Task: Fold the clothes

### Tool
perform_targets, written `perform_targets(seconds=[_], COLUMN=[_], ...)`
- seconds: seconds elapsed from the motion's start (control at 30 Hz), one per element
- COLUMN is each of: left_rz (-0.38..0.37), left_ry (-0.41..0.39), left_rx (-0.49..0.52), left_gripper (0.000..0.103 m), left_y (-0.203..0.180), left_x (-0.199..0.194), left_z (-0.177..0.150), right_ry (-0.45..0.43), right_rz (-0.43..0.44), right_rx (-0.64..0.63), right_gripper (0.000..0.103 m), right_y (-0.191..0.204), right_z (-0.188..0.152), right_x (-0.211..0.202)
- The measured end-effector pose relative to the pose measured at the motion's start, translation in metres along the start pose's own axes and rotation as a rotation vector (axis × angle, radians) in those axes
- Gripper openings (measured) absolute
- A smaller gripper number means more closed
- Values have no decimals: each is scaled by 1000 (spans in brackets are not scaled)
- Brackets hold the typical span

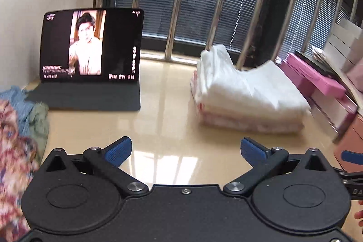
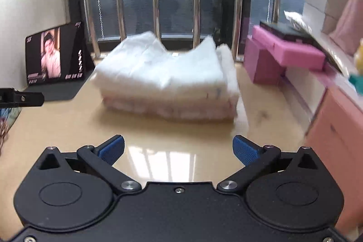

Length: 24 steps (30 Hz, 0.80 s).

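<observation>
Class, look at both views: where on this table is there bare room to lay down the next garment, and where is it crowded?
Free: the glossy table between the tablet and the folded stack, running forward to both open grippers. Crowded: the unfolded clothes on the left edge, and the pink boxes on the right.

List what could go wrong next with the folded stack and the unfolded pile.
1. The top white garment lies rumpled, one corner raised, on the folded stack; adding another piece could tip it.
2. The unfolded pile lies against the tablet stand; dragging a garment out may knock the tablet over.
3. Both claws, left and right, are open and empty.
</observation>
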<state>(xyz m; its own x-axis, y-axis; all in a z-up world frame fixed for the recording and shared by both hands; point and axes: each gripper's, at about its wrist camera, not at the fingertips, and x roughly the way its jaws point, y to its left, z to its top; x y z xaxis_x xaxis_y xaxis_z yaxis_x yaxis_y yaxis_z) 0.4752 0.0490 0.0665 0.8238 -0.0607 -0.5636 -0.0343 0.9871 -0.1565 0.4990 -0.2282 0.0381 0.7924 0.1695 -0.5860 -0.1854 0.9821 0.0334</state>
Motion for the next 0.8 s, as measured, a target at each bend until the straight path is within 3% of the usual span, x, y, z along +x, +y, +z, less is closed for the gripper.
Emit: perform_targets(seconds=[0.43, 0.8], left_rz=[-1, -14], left_ry=[49, 59], left_rx=[-19, -19], left_gripper=[103, 103], left_y=[12, 19], left_x=[-68, -124], left_z=[-93, -169], right_ry=[69, 18], right_rz=[-17, -19], right_rx=[10, -28], right_gripper=[102, 102], right_y=[20, 43], right_z=[-96, -164], right_x=[-64, -132])
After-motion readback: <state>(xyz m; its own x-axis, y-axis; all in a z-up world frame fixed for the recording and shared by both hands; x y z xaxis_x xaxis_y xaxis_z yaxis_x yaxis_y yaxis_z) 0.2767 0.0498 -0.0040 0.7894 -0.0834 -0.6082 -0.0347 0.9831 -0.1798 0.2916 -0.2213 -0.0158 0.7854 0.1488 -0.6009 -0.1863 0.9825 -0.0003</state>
